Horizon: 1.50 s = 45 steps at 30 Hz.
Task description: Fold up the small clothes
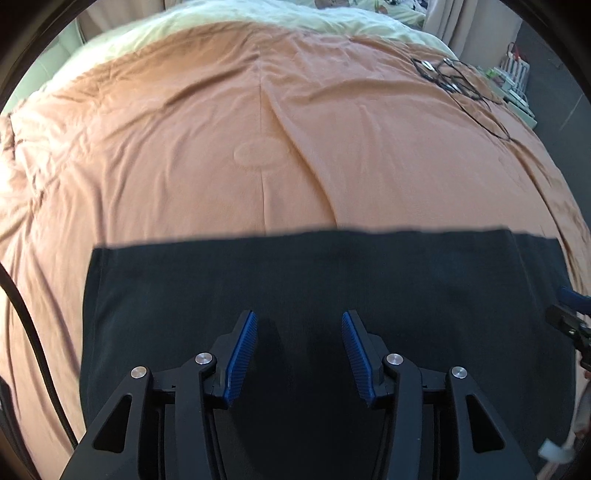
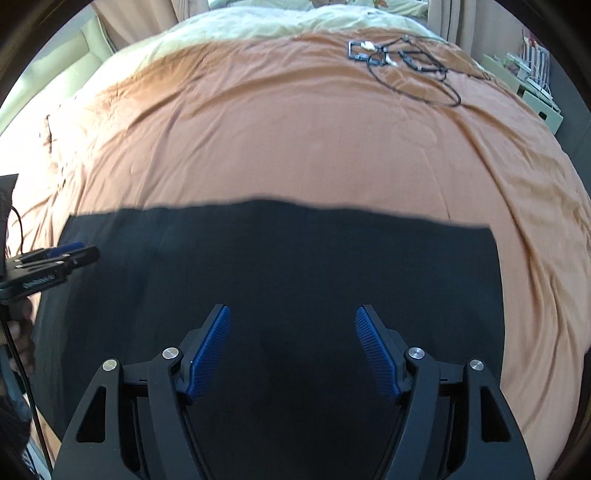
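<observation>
A big orange blanket (image 1: 258,147) covers the bed and fills most of both views. It has lots of soft wrinkles. At the top of both frames a pale yellow cover (image 1: 229,14) lies past the orange one.

The next biggest thing is a dark cloth (image 1: 314,280). It lies flat on the orange blanket and fills the lower half of both frames. Its far edge runs almost straight across the middle of each frame. In the left wrist view its left edge shows at the lower left. In the right wrist view its right edge shows at the right (image 2: 495,280).

The left gripper (image 1: 299,325) sits at the bottom middle of its own view, over the dark cloth. Its two blue fingers (image 1: 242,358) are spread wide apart with nothing between them. It also peeks in at the left edge of the right wrist view (image 2: 74,251), by the left side of the cloth.

The right gripper (image 2: 293,321) is at the bottom middle of its view, over the cloth too. Its blue fingers (image 2: 208,354) are spread wide and hold nothing. A bit of it shows at the right edge of the left wrist view (image 1: 569,310).

Thin black cables (image 2: 410,62) lie in a tangle on the blanket at the upper right of both frames.
</observation>
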{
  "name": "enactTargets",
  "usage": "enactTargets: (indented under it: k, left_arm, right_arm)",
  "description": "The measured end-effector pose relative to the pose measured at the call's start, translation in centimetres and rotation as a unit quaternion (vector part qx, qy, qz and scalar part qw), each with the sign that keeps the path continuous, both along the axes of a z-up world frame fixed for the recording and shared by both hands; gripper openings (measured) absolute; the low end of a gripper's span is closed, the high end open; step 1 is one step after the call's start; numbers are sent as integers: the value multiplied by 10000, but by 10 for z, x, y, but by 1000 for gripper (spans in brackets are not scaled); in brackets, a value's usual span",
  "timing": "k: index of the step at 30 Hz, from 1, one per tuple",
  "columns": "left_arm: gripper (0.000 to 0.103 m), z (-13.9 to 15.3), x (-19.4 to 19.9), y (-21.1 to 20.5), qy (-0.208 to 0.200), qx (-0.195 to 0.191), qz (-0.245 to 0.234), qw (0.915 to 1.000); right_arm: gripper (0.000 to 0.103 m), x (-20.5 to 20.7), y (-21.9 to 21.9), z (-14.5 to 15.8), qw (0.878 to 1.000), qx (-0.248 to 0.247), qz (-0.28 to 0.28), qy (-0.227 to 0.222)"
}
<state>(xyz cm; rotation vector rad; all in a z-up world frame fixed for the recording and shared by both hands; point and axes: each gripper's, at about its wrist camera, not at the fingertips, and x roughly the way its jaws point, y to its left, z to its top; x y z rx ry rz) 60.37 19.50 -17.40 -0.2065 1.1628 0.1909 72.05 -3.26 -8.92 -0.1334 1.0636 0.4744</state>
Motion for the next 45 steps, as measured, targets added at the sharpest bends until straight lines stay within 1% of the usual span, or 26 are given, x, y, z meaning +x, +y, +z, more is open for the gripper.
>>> enactTargets:
  k: [2,5,6,10,13,16,23,25,27,28,31,34,38,45]
  left_arm:
    - [51,-1,-11,0,100,-81,-72,9999]
    - [55,-5,-34,-2,292,-2,-119,9995]
    - [55,-6,-41,-2,323,-22,-115,9994]
    - [55,-7,-69,-5,361,-25,-104,9993]
    - [56,-8,-90,-10,380,93,-141,9991]
    - [56,-10,-115,-17,394,163,-169,9989]
    - [66,-16,-174,-19,281,133,-51,9995]
    - [66,-17,-190,-19,233,106,-23,9997]
    - [66,-16,-205,-18,100,47,34,9999]
    - [66,-15,-209,-17,69,20,55,10000]
    - [68,-21,-228,-15,170,-137,186,9996]
    - [68,-24,-240,-17,156,-85,214,9996]
    - [68,-26,-258,-16,113,-143,294,9994]
    - [69,-24,-276,-21,159,-51,237,9996]
  right_arm:
    - [69,-13,-1,-3,9998,-115,62,154]
    - [69,-26,-2,-4,9990,-249,136,333]
    - [70,-33,-3,-4,9987,-307,155,379]
    - [71,-52,-8,-4,9981,-416,179,411]
    - [71,-71,-15,-7,9979,-397,143,494]
    - [71,-93,-21,-9,9981,-418,123,446]
    - [71,-151,-35,-17,9980,-521,75,355]
    - [71,-164,-40,-18,9981,-521,42,336]
    - [71,-178,-46,-18,9982,-502,-17,319]
    - [71,-182,-46,-18,9982,-502,-32,322]
    - [71,-196,-54,-19,9979,-556,-91,322]
    - [71,-208,-61,-22,9977,-538,-129,383]
    - [71,-226,-72,-23,9978,-476,-221,397]
    - [71,-242,-90,-18,9966,-512,-285,586]
